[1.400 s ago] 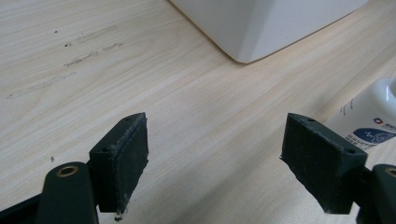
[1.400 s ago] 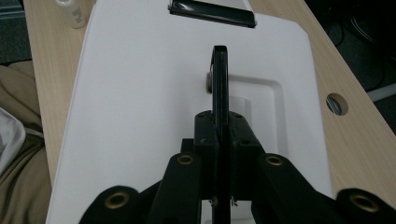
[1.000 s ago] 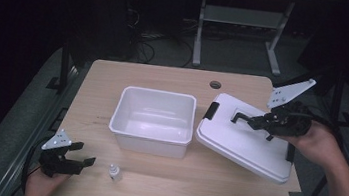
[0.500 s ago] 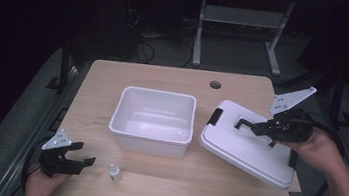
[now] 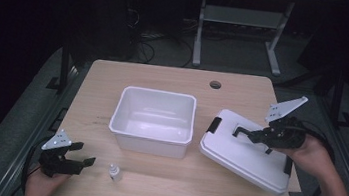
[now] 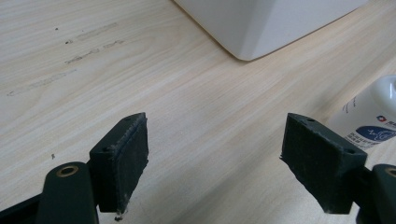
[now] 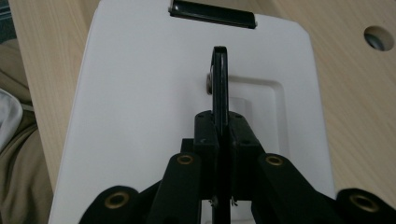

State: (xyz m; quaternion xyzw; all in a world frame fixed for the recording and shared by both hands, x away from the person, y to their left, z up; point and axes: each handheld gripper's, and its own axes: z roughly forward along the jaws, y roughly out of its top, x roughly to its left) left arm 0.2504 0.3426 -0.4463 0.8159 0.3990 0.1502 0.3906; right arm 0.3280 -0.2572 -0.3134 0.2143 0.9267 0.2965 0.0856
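Observation:
A white lid (image 5: 246, 154) lies tilted at the table's right, its left end over the wood beside the bin. My right gripper (image 5: 257, 135) is shut on the lid's black handle (image 5: 240, 131). In the right gripper view the jaws (image 7: 220, 135) pinch that thin handle (image 7: 219, 79) edge-on above the lid (image 7: 140, 93). An empty white bin (image 5: 154, 121) stands in the middle of the table. My left gripper (image 5: 83, 156) rests open near the front left corner, with bare wood between its pads (image 6: 123, 156). A small white bottle (image 5: 114, 172) stands just right of it.
A round cable hole (image 5: 215, 85) sits in the table's far side, right of the bin. A black latch (image 7: 212, 13) shows on the lid's far end. The bin's corner (image 6: 261, 28) and the bottle (image 6: 373, 121) lie ahead of the left gripper.
My right gripper has come down and slightly right with the lid, bringing it lower toward the table. The left gripper, the bin and the bottle have stayed put.

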